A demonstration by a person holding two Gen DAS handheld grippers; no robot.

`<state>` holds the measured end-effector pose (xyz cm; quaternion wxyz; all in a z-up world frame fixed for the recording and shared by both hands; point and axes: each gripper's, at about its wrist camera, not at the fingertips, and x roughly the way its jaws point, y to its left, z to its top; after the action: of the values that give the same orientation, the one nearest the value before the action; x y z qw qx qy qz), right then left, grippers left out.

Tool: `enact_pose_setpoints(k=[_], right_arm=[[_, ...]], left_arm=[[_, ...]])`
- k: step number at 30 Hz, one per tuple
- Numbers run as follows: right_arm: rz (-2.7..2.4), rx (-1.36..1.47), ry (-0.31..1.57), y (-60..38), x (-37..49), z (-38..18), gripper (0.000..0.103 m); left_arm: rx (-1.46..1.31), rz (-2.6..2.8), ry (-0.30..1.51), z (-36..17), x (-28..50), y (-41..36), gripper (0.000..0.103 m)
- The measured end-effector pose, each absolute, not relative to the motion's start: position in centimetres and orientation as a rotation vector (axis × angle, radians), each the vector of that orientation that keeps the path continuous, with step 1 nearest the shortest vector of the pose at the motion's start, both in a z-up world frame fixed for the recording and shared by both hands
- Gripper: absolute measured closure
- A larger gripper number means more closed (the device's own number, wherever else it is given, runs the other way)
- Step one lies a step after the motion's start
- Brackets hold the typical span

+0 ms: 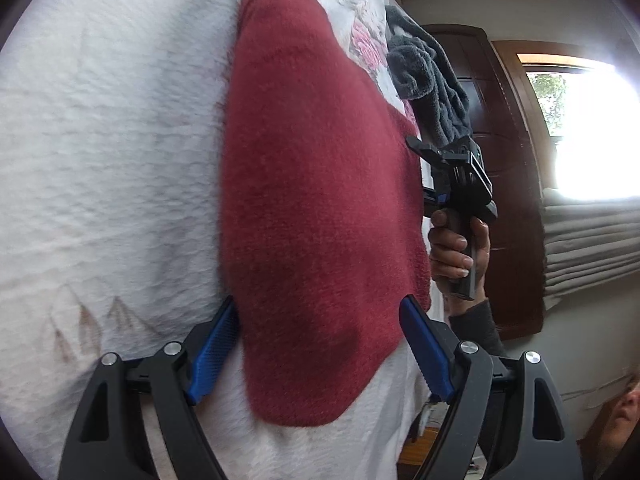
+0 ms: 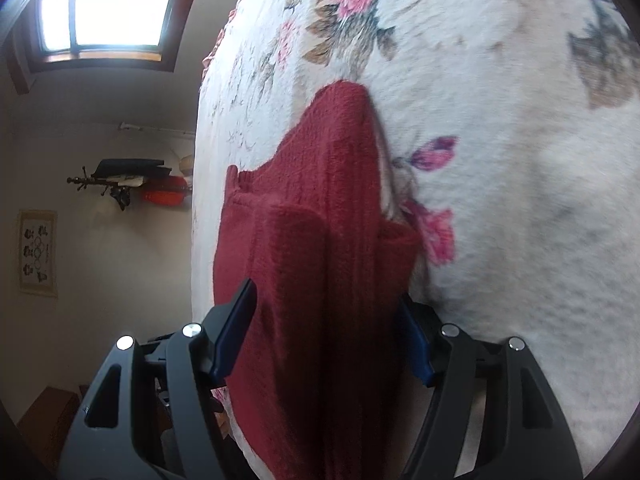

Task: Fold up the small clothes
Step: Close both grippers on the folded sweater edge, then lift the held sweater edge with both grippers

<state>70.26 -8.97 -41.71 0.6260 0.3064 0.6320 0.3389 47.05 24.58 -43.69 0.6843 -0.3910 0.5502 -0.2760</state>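
No readable brand or writing shows on either tool. Nearest the left camera, the left gripper (image 1: 320,354) stands wide open, its blue pads (image 1: 212,354) on either side of the red sweater's (image 1: 320,208) rounded end, not closed on it. The right gripper (image 2: 324,336) is open too, and the sweater's folded layers run up between its jaws. The sweater lies flat on the white floral blanket (image 2: 500,100). Beyond the sweater, a grey fleece garment (image 1: 430,80) sits at the blanket's edge.
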Motion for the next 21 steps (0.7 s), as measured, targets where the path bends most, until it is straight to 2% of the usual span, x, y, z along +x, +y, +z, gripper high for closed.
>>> enact_pose_setpoints(k=[6, 7, 8, 11, 17, 21], right_arm=[[0.786, 0.722, 1.445, -8.3, 70.9, -42.1, 0.037], [0.786, 0.713, 1.441, -8.1, 70.9, -42.0, 0.042], [0.783, 0.705, 1.439, -7.9, 70.8, -42.0, 0.053], [0.776, 0.706, 1.427, -8.0, 70.4, -42.0, 0.068], [0.764, 0.688, 1.381, -7.6, 69.7, -40.7, 0.074], [0.755, 0.717, 1.356, -7.7, 69.0, -40.1, 0.075]], left_arm=[[-0.886, -0.614, 1.266, -44.1, 47.8, 23.5, 0.023], [-0.884, -0.593, 1.270, -44.1, 47.8, 23.5, 0.026], [-0.869, -0.555, 1.286, -44.2, 47.8, 23.5, 0.041], [-0.858, -0.517, 1.301, -44.2, 47.5, 23.4, 0.052], [-0.871, -0.485, 1.286, -43.6, 47.0, 23.7, 0.067], [-0.853, -0.476, 1.271, -42.7, 46.7, 23.8, 0.070]])
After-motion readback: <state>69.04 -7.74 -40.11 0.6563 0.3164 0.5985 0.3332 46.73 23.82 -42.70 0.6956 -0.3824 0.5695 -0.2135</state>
